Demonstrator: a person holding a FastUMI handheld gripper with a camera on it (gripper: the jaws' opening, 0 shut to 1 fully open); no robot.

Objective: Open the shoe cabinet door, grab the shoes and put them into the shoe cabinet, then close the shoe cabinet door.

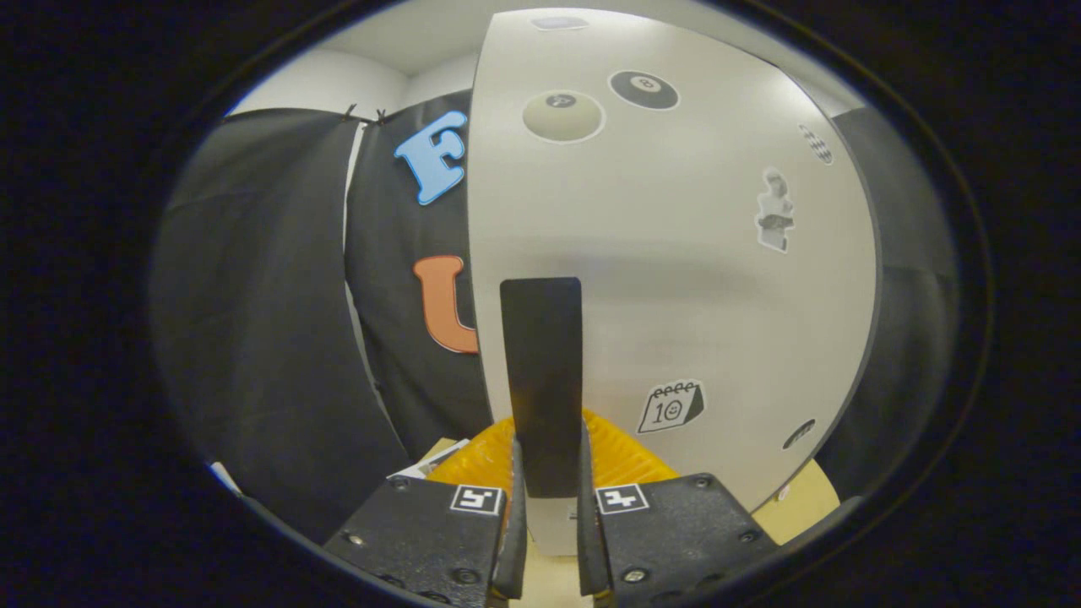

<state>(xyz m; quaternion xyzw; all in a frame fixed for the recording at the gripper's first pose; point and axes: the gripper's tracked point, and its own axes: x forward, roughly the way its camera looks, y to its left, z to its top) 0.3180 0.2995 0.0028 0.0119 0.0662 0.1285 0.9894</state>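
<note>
Gripper is clamped on the dark handle of the door just ahead. The rigid, smooth, light panel should swing easily; grip low on the handle.

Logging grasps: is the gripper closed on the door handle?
Yes. The hand-held gripper is shut on the handle: both fingers press its lower end. Whether the door is open: cannot tell.
</note>
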